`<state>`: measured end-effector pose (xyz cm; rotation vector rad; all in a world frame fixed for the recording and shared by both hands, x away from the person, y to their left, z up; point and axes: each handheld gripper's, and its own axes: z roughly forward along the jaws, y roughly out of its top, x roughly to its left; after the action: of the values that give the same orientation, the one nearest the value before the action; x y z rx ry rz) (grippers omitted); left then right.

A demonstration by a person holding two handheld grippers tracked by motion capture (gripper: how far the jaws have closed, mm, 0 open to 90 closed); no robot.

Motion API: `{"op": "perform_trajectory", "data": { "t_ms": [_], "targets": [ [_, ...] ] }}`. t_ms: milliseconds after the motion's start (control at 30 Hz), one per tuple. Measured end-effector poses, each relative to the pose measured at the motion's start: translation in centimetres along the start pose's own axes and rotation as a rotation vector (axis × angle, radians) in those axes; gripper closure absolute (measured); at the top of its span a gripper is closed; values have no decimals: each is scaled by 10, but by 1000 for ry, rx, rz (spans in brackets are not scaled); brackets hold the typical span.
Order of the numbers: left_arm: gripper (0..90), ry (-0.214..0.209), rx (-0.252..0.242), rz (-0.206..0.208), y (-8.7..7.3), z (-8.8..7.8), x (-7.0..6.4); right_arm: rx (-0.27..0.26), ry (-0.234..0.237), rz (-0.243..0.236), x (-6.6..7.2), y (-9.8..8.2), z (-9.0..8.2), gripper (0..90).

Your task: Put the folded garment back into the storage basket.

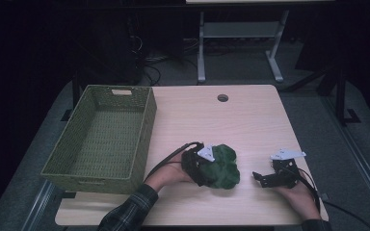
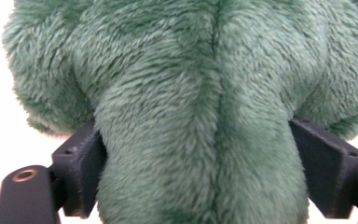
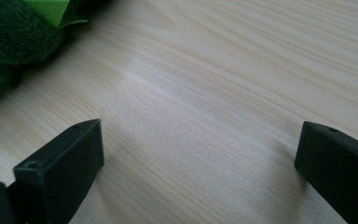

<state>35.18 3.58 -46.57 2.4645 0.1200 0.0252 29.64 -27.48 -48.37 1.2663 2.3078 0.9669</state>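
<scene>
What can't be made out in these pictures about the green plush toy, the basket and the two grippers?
- Plush toy: its overall shape; cut off by the edges in the left gripper view, partly covered by the left gripper in the high view.
- Basket: its near inside wall, hidden by the rim in the high view.
- Right gripper: jaw tips cut off by the bottom edge in its own view.

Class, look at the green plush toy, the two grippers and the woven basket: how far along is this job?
Done: nothing is in the green woven basket yet. In hand: the left gripper has its black jaws on either side of the fluffy green plush toy, which lies on the pale wooden table. Left: probably lifting it. The right gripper rests open.
</scene>
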Motion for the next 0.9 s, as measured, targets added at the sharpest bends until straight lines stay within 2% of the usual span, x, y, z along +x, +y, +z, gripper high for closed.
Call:
{"op": "perform_trajectory", "data": {
  "t_ms": [67, 133, 367, 567, 667, 800, 900],
  "targets": [
    [245, -4, -23, 4, -3, -1, 1, -3, 1, -3, 0, 0, 0, 8],
    [270, -4, -35, -4, -4, -2, 1, -3, 2, -4, 0, 0, 0, 8],
    [501, -11, -24, 0, -3, -7, -1, -3, 2, -5, 0, 0, 0, 8],
    [686, -1, 13, -31, 1, -9, -4, -2, 2, -4, 0, 0, 0, 8],
    [727, -7, 19, -49, 2, -9, -3, -3, 2, -5, 0, 0, 0, 8],
    [736, -15, 13, -70, 1, -10, -2, -3, 2, -5, 0, 0, 0, 8],
    [744, -18, 18, -71, 1, -12, -1, -2, 3, -4, 0, 0, 0, 8]
  ]
}}
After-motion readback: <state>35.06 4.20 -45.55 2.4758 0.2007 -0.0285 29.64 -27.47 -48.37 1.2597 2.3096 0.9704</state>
